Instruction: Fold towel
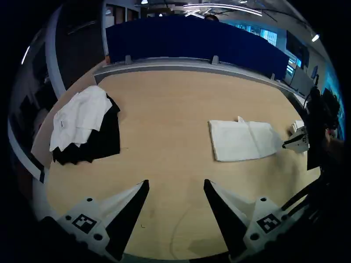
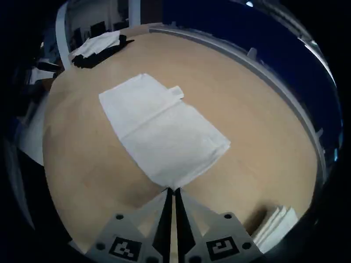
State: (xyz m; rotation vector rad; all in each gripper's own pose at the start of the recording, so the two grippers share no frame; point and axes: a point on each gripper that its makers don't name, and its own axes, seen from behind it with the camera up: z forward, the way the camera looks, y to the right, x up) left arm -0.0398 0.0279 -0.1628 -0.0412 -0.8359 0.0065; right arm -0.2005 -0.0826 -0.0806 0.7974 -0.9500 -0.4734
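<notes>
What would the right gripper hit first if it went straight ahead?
The towel. Its near corner lies right at the tips of the right gripper. It may already be touching, but I can't tell for sure.

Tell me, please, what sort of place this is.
Probably an office or lab workspace: a wide wooden table holding a towel, a blue partition along its far edge, and strip lights on the ceiling.
</notes>
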